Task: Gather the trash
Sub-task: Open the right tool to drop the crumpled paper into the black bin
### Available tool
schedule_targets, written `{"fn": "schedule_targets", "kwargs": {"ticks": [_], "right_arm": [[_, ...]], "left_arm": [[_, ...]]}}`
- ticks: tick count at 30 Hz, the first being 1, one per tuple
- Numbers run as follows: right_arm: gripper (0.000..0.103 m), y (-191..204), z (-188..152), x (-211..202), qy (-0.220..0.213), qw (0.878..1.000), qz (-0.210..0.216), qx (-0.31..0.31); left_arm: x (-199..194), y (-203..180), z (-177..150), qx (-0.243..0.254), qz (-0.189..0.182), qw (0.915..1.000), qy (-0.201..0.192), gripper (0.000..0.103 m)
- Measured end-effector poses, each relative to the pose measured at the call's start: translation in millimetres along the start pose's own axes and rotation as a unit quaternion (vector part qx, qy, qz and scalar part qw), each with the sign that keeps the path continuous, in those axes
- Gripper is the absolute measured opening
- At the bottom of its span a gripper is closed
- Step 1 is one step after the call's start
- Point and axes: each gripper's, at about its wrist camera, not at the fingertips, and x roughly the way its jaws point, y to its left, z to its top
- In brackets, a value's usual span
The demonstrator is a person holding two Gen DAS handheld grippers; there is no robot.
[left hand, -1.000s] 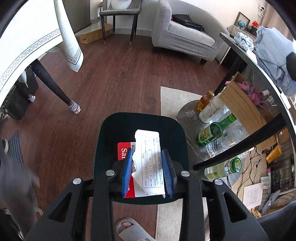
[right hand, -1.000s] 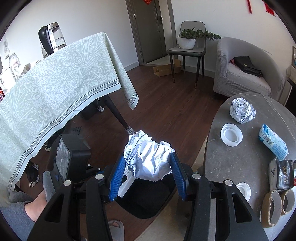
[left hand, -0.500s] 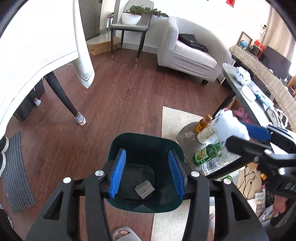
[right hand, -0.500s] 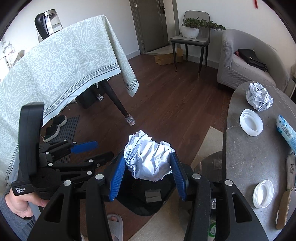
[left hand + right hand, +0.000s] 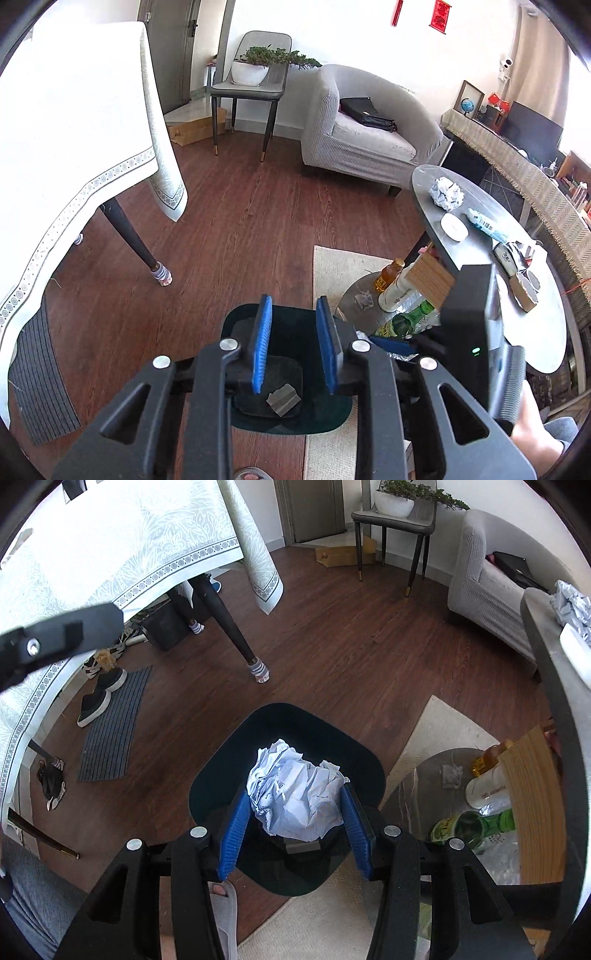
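Observation:
A dark green trash bin (image 5: 288, 421) stands on the floor, also in the right wrist view (image 5: 306, 738). My left gripper (image 5: 294, 341) is open and empty above the bin; a small grey scrap (image 5: 282, 400) lies on the bin's bottom. My right gripper (image 5: 293, 827) is shut on a crumpled white paper ball (image 5: 295, 794) and holds it over the bin's opening. Another crumpled paper ball (image 5: 447, 192), a white lid (image 5: 454, 227) and a blue-white wrapper (image 5: 485, 225) lie on the grey oval table (image 5: 480, 251).
Bottles (image 5: 402, 317) stand on a low round shelf (image 5: 351, 302) beside the bin, under the oval table. A cloth-covered dining table (image 5: 74, 147) is at left, its leg (image 5: 229, 627) near the bin. A grey armchair (image 5: 369, 129) and a chair with a plant (image 5: 255, 81) stand behind. A beige rug (image 5: 343, 266) lies under the bin.
My left gripper let go of the printed paper and lifted, tilting up toward the room. My right gripper carried the paper ball over the bin and tilted down.

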Motion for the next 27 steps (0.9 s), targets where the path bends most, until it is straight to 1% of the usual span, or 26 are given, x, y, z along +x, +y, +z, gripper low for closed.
{"fn": "schedule_targets", "kwargs": {"ticks": [2,4,5,6,8,11,17,23,25,26,27], "right_arm": [[0.051,2.0,-3.2,11.6,0.014,1.0,-0.005,-0.008],[0.052,5.2,-4.8,21.1,0.029,0.999,0.001,-0.014],[0.054,7.4,-6.2,25.6,0.035,0.999,0.003,-0.017],[0.06,9.0,-7.5,29.2,0.039,0.999,-0.001,-0.018],[0.065,12.4,-9.5,32.1,0.041,0.999,-0.004,-0.021],[0.068,14.0,-8.1,31.0,0.04,0.999,-0.005,-0.023],[0.068,10.6,-7.0,9.2,0.014,1.0,0.003,-0.022],[0.068,15.2,-6.7,-26.0,-0.021,0.999,0.006,-0.04],[0.066,15.4,-5.1,-41.2,-0.036,0.998,0.009,-0.046],[0.063,15.7,-4.9,-49.5,-0.043,0.998,0.009,-0.049],[0.061,15.0,-5.2,-57.2,-0.051,0.997,0.009,-0.051]], "left_arm": [[-4.5,-2.9,3.3,0.0,-0.006,1.0,-0.005,0.025],[-8.6,-5.7,7.9,-0.004,-0.012,0.9999,-0.008,0.025],[-10.8,-7.2,10.2,-0.006,-0.016,0.9998,-0.011,0.025],[-12.3,-9.0,12.2,-0.007,-0.018,0.9997,-0.014,0.026],[-14.3,-11.2,15.7,-0.011,-0.022,0.9996,-0.016,0.025],[-19.0,-16.7,19.0,-0.012,-0.028,0.9993,-0.023,0.025],[-32.3,-21.3,26.4,-0.004,-0.024,0.9989,-0.039,0.025],[-48.8,-22.9,36.5,-0.003,-0.022,0.9977,-0.064,0.025],[-55.0,-24.1,39.5,0.001,-0.019,0.9971,-0.074,0.026],[-58.0,-25.2,40.7,0.003,-0.02,0.9967,-0.079,0.026],[-60.6,-26.3,41.8,0.004,-0.021,0.9963,-0.084,0.028]]}}
